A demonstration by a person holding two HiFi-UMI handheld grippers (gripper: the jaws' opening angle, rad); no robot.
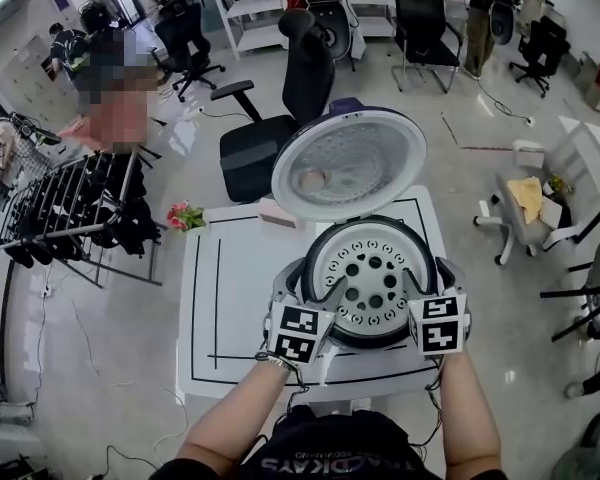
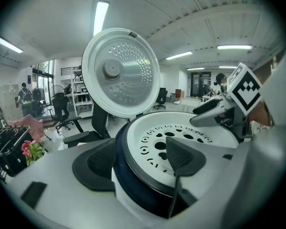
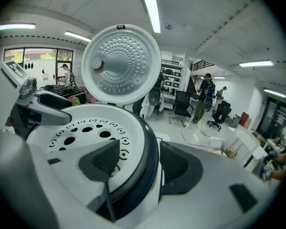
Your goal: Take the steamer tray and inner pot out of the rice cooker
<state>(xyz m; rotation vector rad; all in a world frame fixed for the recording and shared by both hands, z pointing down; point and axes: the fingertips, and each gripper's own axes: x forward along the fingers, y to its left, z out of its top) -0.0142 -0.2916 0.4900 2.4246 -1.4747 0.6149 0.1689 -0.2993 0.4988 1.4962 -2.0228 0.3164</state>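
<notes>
The rice cooker (image 1: pixel 365 340) stands on the white table (image 1: pixel 230 308) with its lid (image 1: pixel 348 161) swung up and back. The white steamer tray (image 1: pixel 372 273), full of holes, sits in the cooker's mouth and hides the inner pot. My left gripper (image 1: pixel 310 290) (image 2: pixel 142 159) is open and straddles the cooker's left rim, one jaw over the tray and one outside the dark blue body (image 2: pixel 133 185). My right gripper (image 1: pixel 430 278) (image 3: pixel 142 165) is open and straddles the right rim the same way. The tray (image 2: pixel 181 137) (image 3: pixel 86 128) shows in both gripper views.
Pink flowers (image 1: pixel 185 215) and a small pink box (image 1: pixel 280 218) lie at the table's far edge. Behind the table stands a black office chair (image 1: pixel 280 118). A black rack (image 1: pixel 70 208) is on the left, a white chair (image 1: pixel 540 198) on the right.
</notes>
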